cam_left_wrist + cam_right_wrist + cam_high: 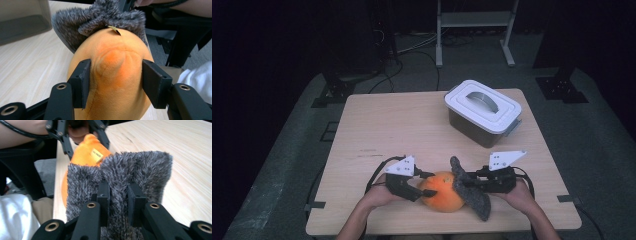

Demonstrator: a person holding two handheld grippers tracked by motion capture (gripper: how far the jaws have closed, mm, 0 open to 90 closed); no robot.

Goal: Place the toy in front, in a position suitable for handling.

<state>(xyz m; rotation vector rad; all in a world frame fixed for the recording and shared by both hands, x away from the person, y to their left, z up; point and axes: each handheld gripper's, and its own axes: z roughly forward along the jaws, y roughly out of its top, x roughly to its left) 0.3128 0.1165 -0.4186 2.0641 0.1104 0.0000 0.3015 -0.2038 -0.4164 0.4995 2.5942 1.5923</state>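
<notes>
An orange plush toy [443, 196] lies near the table's front edge, between both hands. My left gripper [428, 184] comes at it from the left. In the left gripper view its jaws sit on either side of the plush [117, 75] and the pads [83, 82] press into it. A grey furry piece [472, 195] drapes over the plush's right side. My right gripper [460, 182] is shut on a fold of that fur [118, 170], with its pads [103, 200] close together. A small yellow tag [96, 155] shows on the plush, and the left gripper [82, 135] is seen beyond it.
A clear box with a white handled lid [482, 111] stands at the back right of the wooden table [387, 130]. Its wall also appears in the left gripper view [22, 20]. The person's forearms enter from the front edge. Black stands and cables sit on the floor behind.
</notes>
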